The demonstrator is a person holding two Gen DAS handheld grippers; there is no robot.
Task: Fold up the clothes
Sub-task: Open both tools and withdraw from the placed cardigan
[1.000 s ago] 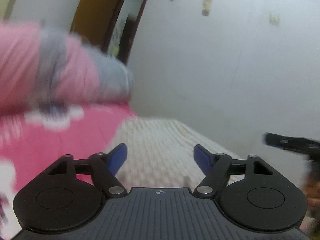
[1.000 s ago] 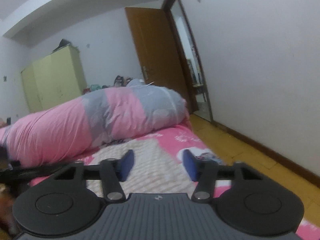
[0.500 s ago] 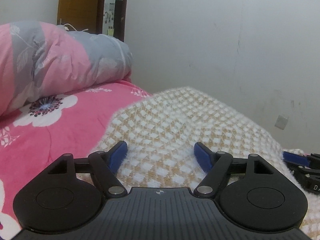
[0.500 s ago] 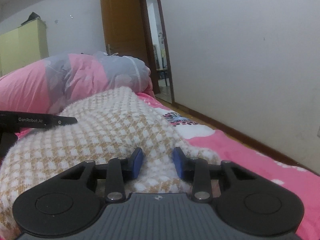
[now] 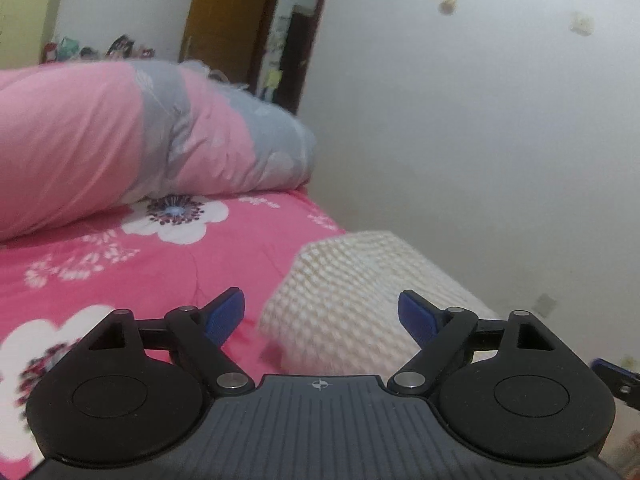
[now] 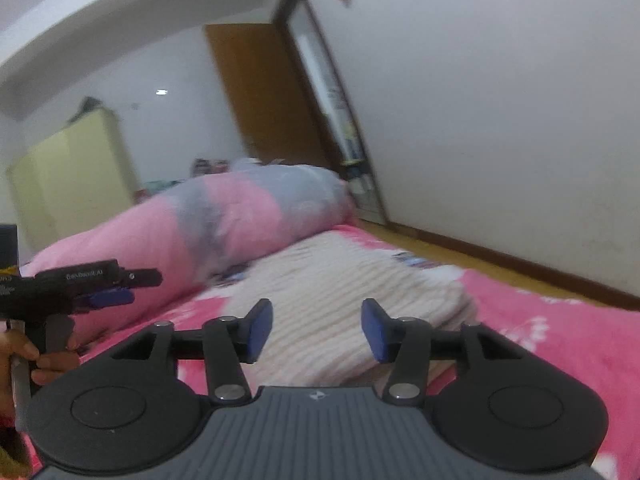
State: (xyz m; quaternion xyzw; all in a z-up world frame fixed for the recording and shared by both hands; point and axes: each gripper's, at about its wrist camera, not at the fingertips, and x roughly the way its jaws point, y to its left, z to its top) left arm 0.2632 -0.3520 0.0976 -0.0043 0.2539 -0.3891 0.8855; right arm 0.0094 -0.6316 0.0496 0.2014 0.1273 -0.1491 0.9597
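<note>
Knit sweater (image 6: 340, 300) folded on the bed (image 6: 560, 340), nothing left in my grip.
Both my left tongs (image 5: 320, 316) and right tongs (image 6: 316, 330) are opening, empty (the fold looks done, perhaps only tidying remains).

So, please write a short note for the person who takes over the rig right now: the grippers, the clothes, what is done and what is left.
Left gripper: jaws opening, nothing between them; it hangs above the bed.
Right gripper: jaws opening, also nothing held, the garment lies beyond its fingers.
Knit garment (cream and tan checks): lies on the pink floral bedsheet as a thick bundle, in front of the rolled pink and grey quilt.
Done: the garment looks folded into a compact pile and is released.
Left: check that the edges are even and tidy them if needed; no other clothes show in these views.
</note>
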